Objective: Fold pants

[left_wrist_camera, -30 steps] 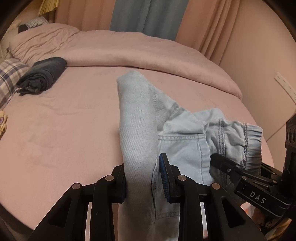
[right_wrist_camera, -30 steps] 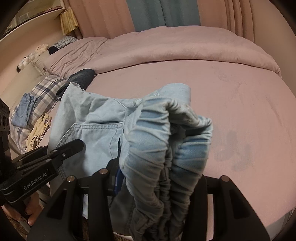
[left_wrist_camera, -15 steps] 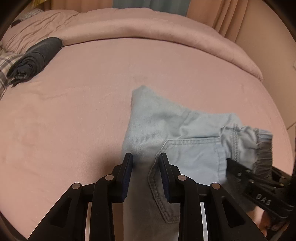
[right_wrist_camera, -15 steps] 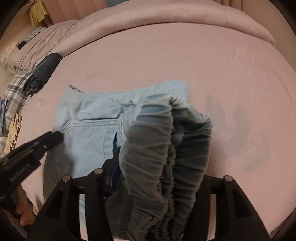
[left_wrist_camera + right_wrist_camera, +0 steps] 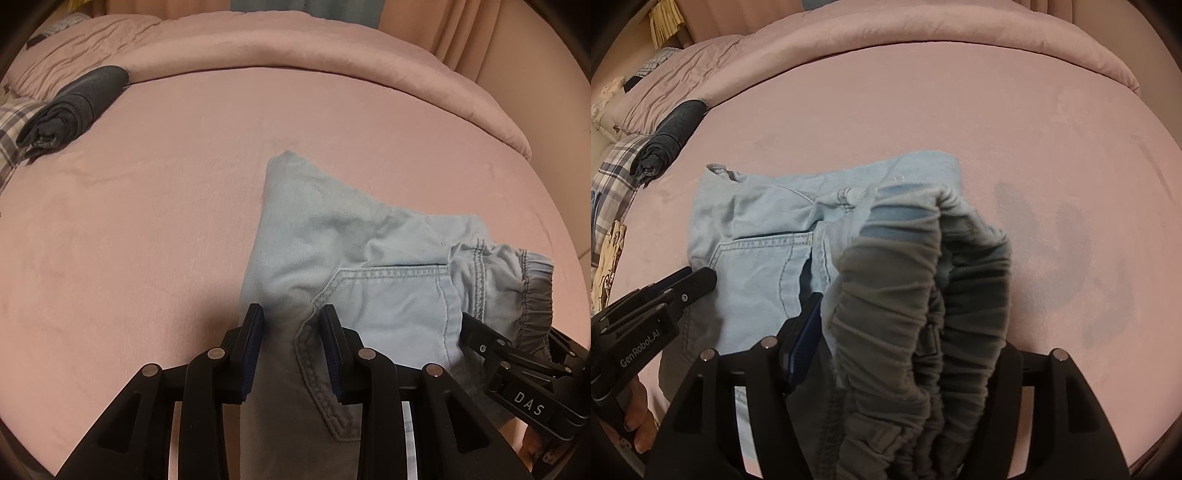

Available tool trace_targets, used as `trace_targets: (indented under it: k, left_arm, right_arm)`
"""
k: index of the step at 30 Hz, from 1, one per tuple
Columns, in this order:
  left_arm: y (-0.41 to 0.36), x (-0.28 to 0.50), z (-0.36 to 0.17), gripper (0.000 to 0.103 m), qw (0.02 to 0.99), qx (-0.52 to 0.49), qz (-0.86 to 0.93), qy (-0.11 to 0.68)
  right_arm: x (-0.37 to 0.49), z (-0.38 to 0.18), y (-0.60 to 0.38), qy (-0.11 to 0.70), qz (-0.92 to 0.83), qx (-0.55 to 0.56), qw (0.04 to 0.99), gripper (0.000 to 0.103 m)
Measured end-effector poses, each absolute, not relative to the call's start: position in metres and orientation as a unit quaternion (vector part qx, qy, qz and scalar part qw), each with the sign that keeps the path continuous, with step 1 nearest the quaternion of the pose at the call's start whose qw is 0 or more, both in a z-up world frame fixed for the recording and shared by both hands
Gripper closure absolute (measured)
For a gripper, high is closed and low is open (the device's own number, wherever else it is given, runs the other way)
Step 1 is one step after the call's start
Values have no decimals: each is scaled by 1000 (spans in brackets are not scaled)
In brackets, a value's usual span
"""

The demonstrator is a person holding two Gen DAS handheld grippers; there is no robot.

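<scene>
Left wrist view: light blue denim pants (image 5: 369, 266) lie on a pink bed (image 5: 147, 221), on its near right part, back pocket facing up.
Left gripper (image 5: 291, 339): its jaws are opening, with a fold of the pants' fabric between them; the blue-lined pads sit on either side of the cloth and do not clearly press it.
Pocket (image 5: 391, 306): stitched edges show, its lower corner lying just beside the right-hand finger of the left gripper.
Waistband (image 5: 535, 291): gathered elastic at the right edge of the pants, next to the black tip of the right gripper (image 5: 491, 343).
Right wrist view: the elastic waistband stands bunched up in a thick roll directly between the fingers of the right gripper.
Right gripper state: its jaws are opening, wide apart; the bunched waistband fills the gap, and the blue pad (image 5: 805, 332) on the left finger shows beside the cloth rather than pressed into it.
Pants position: spread flat toward the left in this view, reaching the tip of the left gripper.
Dark rolled garment (image 5: 74, 107): lies at the far left of the bed, well apart from the pants.
Plaid cloth (image 5: 613, 173): at the left edge, beside the dark roll.
Duvet (image 5: 295, 48): pink, folded back along the far side of the bed.
</scene>
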State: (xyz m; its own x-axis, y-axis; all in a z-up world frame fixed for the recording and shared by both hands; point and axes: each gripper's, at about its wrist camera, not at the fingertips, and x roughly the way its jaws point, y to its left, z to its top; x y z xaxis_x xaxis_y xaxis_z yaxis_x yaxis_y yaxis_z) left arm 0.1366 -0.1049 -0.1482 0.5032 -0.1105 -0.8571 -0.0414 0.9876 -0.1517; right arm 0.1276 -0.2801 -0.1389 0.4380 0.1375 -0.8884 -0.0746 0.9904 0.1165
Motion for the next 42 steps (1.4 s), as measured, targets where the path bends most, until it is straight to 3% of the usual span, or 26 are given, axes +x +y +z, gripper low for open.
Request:
trace_targets:
  k: [35, 42]
  left_arm:
    - [-98, 137, -155, 69, 866, -89, -27, 492]
    - [-90, 120, -153, 62, 863, -102, -35, 493]
  right_arm:
    - [124, -144, -275, 521, 53, 27, 851, 36]
    - [118, -143, -275, 527, 50, 25, 848, 33]
